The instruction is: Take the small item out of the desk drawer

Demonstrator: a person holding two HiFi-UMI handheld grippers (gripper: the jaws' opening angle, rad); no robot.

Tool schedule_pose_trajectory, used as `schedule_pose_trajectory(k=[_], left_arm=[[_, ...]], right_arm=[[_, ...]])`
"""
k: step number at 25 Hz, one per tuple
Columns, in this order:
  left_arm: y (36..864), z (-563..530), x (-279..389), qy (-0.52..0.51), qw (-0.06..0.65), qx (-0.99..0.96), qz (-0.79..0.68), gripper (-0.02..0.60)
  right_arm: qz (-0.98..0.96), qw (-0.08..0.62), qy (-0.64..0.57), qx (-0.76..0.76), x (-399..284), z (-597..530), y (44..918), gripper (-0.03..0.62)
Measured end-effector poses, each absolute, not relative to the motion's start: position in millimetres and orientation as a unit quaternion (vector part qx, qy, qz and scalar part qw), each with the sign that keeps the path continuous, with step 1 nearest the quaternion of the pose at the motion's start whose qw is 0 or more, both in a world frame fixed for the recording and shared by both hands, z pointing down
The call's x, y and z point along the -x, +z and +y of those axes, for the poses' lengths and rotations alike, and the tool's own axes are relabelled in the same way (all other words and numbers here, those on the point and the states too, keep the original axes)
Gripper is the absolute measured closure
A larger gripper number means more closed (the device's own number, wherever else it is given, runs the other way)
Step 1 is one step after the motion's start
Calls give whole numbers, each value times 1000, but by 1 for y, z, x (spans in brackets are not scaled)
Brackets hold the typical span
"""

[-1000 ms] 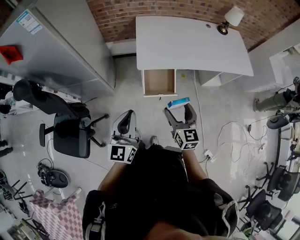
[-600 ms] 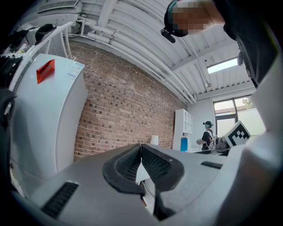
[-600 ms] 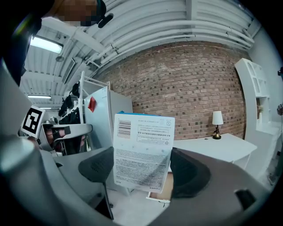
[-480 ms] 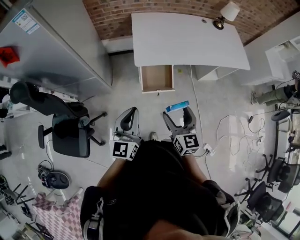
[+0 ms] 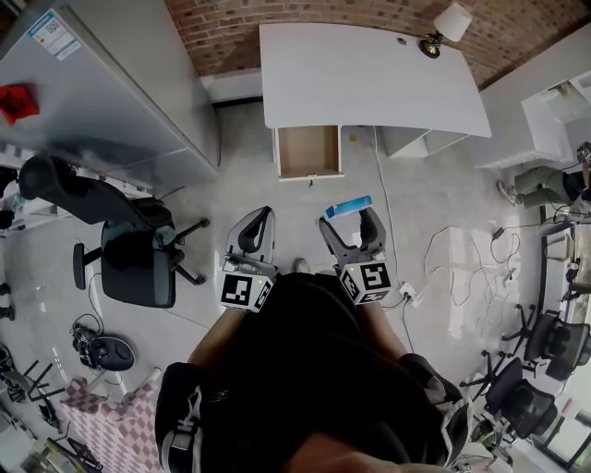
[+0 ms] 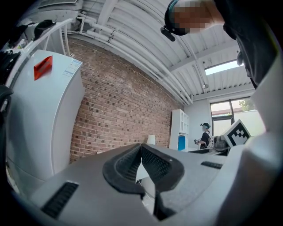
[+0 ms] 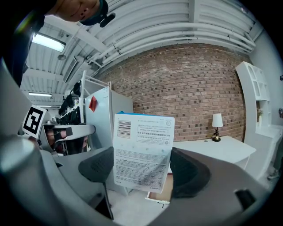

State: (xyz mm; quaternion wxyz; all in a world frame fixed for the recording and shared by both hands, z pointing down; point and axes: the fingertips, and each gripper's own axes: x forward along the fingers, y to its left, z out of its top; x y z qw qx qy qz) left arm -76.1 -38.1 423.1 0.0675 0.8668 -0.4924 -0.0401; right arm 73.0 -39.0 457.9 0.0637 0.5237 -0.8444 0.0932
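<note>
One small item, a flat blue-and-white carton [image 7: 142,152], is what I find clamped in the right gripper [image 7: 143,174]. The jaws are closed onto its two faces at a narrow opening, and the printed side with the barcode faces the camera. In the head view the carton [image 5: 349,205] is held in the air over the bare floor, well apart from the drawer [image 5: 308,152] and nearer to the person than to the desk [image 5: 369,74].

The drawer stands pulled out from under the desk's front edge. I see only its bare wooden bottom and nothing lying in it.

The left gripper [image 5: 251,231] hangs beside the right one at about the same height. Its own view shows the pads [image 6: 152,163] pressed together with nothing between them.

I judge the removal itself complete, since the item is out and firmly held. What remains, if anything, is to set the carton down somewhere and perhaps to push the open drawer shut. The task sentence asks for neither.

A lamp [image 5: 443,28] stands at the desk's far corner, and an office chair [image 5: 129,259] sits off to the left.
</note>
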Motion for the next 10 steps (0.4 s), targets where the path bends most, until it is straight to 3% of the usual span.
schedule_pose_trajectory(k=[10], left_arm=[[424, -25, 81, -37, 72, -867, -491, 571]], right_arm=[[-845, 65, 91, -522, -67, -28, 454, 208]])
